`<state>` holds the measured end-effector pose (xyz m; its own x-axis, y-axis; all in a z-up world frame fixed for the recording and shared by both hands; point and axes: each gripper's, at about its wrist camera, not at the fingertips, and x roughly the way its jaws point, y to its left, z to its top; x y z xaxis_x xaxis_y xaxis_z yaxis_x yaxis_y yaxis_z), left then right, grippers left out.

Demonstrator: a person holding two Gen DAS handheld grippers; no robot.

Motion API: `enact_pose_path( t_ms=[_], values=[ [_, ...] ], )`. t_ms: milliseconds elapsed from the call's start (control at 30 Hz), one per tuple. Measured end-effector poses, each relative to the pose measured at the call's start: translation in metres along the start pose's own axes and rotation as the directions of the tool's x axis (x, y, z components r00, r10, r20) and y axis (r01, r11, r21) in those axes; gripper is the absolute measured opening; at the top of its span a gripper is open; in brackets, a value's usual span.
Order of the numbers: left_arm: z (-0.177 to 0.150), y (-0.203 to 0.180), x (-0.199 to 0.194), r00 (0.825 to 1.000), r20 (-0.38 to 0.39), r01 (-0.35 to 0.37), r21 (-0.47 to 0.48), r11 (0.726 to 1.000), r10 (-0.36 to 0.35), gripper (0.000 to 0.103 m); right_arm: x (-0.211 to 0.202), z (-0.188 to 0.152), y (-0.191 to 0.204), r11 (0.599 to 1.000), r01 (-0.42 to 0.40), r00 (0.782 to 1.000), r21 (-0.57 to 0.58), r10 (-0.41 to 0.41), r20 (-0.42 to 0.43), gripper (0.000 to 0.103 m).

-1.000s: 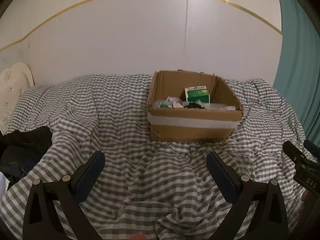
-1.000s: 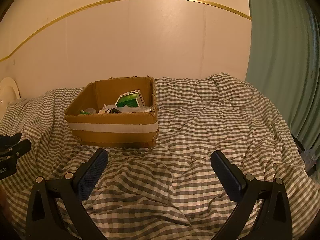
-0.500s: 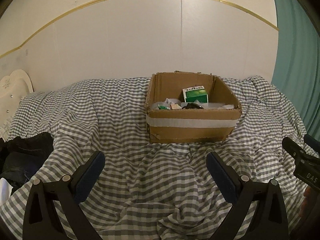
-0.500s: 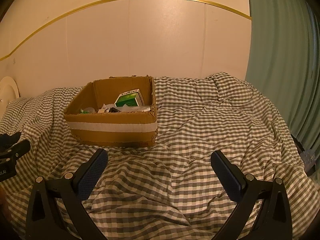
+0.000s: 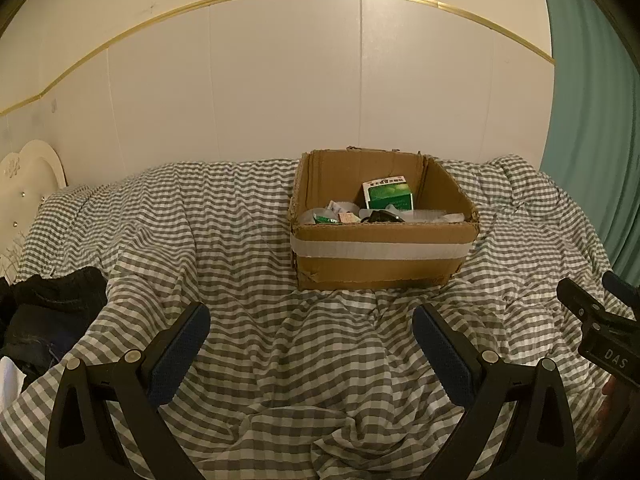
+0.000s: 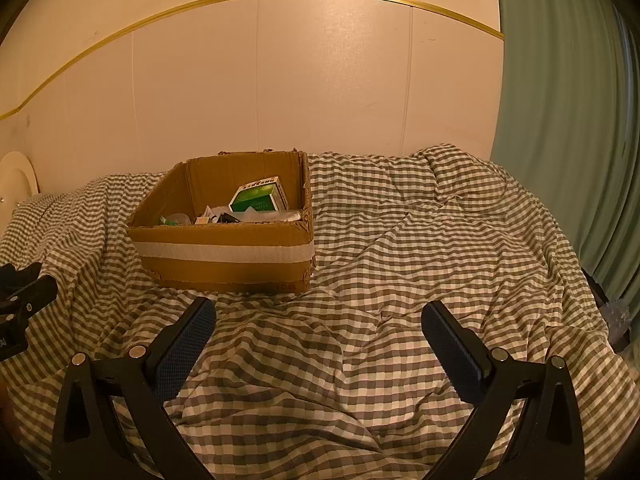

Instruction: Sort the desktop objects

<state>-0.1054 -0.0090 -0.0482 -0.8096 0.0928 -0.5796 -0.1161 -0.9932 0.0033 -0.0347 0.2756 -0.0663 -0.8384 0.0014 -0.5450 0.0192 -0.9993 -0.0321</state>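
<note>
The left gripper point(image 5: 311, 338) is spread wide with nothing between its blue-padded fingers point(image 5: 180, 350), hovering low over the gingham bedspread point(image 5: 224, 240) and aimed at the cardboard box point(image 5: 380, 256). The right gripper point(image 6: 319, 338) is likewise wide apart and empty, level above the same checked cover, with the box ahead and to its left. In the left wrist view the right gripper's body shows at the right edge, bearing the white letters "DAS"; part of a hand point(image 5: 610, 404) sits just under it. In the right wrist view the left gripper's black body pokes in at the left edge.

The box rests on the bed, open at the top, a pale tape band running across its front wall. Inside lies a green and white carton point(image 5: 388, 197) propped toward the back wall, with dark print along its white top strip too small to read. In front of it lie small packets, crumpled white pieces and a dark item, jumbled together. A heap of dark clothing point(image 5: 52, 316) lies at the bed's left edge, a cream headboard point(image 5: 30, 170) beyond it, and a teal curtain point(image 5: 592, 140) hangs at the right.
</note>
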Motion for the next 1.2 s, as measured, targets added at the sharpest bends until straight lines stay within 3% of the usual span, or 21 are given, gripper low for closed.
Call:
enact_pose_path(
  t_ms=[800, 1033, 1133, 1200],
  values=[
    [0.0, 0.0, 0.003, 0.999, -0.025, 0.032, -0.038, 0.999, -0.033, 0.103, 0.003, -0.002, 0.0, 1.0, -0.001, 1.0, -0.012, 0.001, -0.014, 0.103],
    [0.0, 0.003, -0.004, 0.998, 0.02, 0.062, -0.067, 0.996, -0.061, 0.103, 0.005, -0.003, 0.001, 1.0, 0.002, 1.0, -0.018, -0.003, -0.019, 0.103],
    [0.0, 0.008, -0.018, 0.985, 0.092, 0.155, -0.098, 0.983, -0.146, 0.103, 0.004, -0.003, 0.002, 1.0, 0.005, 1.0, -0.022, -0.005, -0.014, 0.103],
    [0.003, 0.006, -0.022, 0.985, 0.108, 0.142, -0.1, 0.985, -0.131, 0.103, 0.004, -0.004, 0.001, 1.0, 0.004, 1.0, -0.02, -0.004, -0.015, 0.103]
  ],
)
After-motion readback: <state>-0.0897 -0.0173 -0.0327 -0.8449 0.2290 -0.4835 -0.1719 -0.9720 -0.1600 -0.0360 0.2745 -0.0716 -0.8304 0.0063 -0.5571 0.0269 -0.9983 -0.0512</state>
